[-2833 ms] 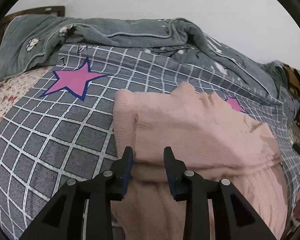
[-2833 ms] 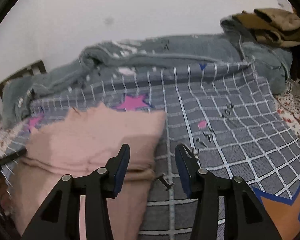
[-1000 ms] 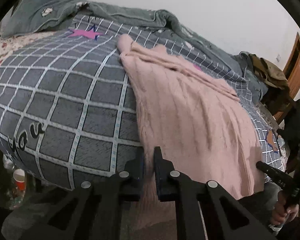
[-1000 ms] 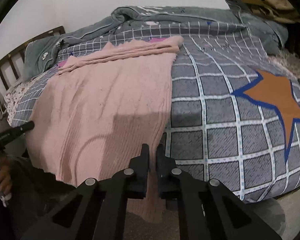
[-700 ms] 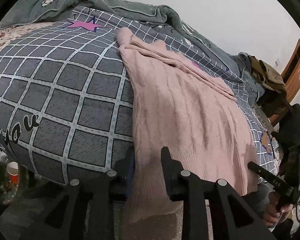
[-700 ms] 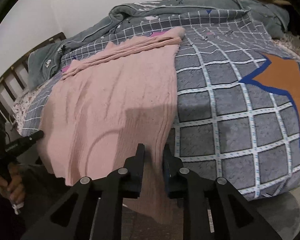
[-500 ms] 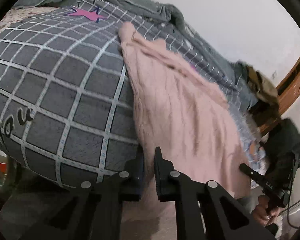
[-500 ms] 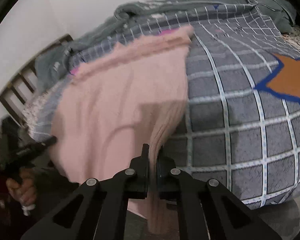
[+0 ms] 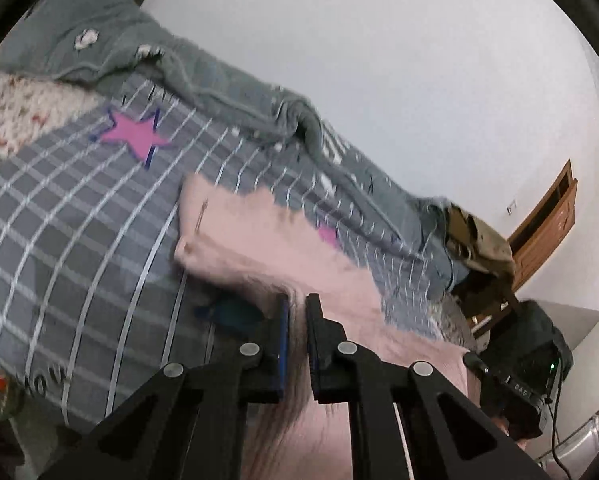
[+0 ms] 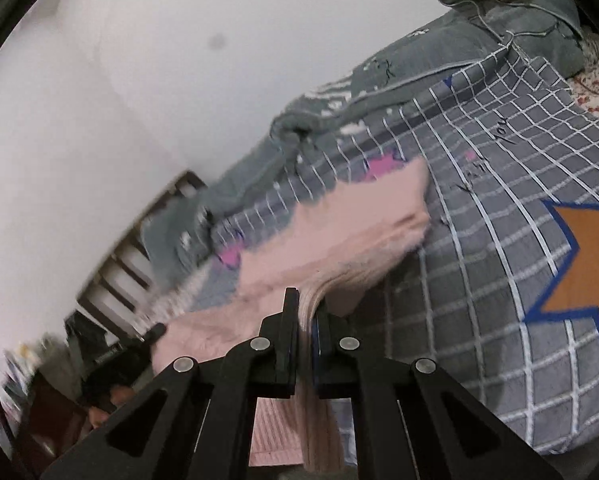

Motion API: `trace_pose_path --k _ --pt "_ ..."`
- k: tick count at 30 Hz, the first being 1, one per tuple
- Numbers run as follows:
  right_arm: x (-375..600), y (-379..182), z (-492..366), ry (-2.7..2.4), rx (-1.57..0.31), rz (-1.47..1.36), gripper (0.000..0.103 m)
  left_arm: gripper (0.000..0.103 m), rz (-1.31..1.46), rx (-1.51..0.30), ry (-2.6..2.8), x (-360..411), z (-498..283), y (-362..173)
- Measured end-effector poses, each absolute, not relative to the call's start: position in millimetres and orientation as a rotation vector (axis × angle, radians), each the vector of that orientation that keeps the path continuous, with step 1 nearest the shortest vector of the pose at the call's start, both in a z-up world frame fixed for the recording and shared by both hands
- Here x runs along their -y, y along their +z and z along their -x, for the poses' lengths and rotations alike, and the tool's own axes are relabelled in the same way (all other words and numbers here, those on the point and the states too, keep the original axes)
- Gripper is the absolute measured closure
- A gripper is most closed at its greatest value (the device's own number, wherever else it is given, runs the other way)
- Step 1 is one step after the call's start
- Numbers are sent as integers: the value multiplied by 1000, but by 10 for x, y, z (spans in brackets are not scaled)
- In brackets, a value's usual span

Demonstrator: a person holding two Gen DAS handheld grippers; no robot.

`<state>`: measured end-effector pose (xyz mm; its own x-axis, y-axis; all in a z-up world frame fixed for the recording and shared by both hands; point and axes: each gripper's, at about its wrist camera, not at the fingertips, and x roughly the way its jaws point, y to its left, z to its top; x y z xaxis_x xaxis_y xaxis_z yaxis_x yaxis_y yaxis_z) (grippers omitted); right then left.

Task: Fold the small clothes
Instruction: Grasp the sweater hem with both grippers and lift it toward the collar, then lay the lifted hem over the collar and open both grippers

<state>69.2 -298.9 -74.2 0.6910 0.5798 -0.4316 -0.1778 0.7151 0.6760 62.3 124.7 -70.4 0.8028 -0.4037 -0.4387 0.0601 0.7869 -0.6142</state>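
A pink knit sweater point(image 9: 259, 240) lies on a grey checked bedspread point(image 9: 79, 216). My left gripper point(image 9: 296, 308) is shut on its near left hem corner and holds it raised above the bed. In the right wrist view my right gripper point(image 10: 307, 304) is shut on the near right hem corner of the sweater point(image 10: 339, 220), also raised. The lower part of the sweater hangs lifted between the two grippers; its far end rests on the bed. The picture is motion-blurred.
A rumpled grey blanket point(image 9: 227, 92) lies along the wall at the back. A brown garment pile point(image 9: 479, 240) sits at the bed's far right. A wooden headboard point(image 10: 139, 256) stands at the left. An orange star point(image 10: 583, 256) marks the bedspread on the right.
Both grippers closed on the sweater's hem corners at the bed edge, then lifted them up and forward over the bed; the sweater's lower part has risen off the bedspread.
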Motion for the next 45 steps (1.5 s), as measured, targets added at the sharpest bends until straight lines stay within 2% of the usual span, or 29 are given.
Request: trace_pose_path --k 9,17,21,22,24,25,26,28,35,39,41,45 --pt "3011 -554 -1403 508 -604 -713 98 94 613 -508 -227 -1231 -1412 -475" --pt "3003 -821 -2399 463 -628 -734 97 94 624 -559 -178 -1229 -2407 -736" --pt "2937 -965 -2897 405 -657 -710 93 93 678 -588 -175 -1298 -2813 -841" --pt "2931 -997 -2964 393 -666 -710 92 91 685 -588 -175 -1314 -2882 -858" --pt "2913 -1067 -3052 372 -677 -695 87 78 688 -579 -193 -1337 -2948 -895" --pt "2904 -1102 -3062 357 -676 -673 87 60 684 -577 -189 -1343 -2958 -930" --pt "2893 -1143 -3070 345 -674 -648 84 47 681 -573 -187 -1343 -2950 -968" --pt "2875 -1226 -3083 341 -688 -604 79 45 673 -583 -191 -1329 -2946 -1034" --pt "2878 -1377 -3041 350 -741 -564 75 43 614 -661 -190 -1235 -2818 -1200" --pt "2843 -1409 -2941 382 -770 -529 58 43 528 -724 -221 -1075 -2722 -1248" --pt "2798 -1426 -2910 383 -793 -496 55 43 477 -764 -211 -981 -2710 -1282" --pt "2676 -1500 -2946 385 -824 -466 56 45 461 -840 -162 -915 -2813 -1406"
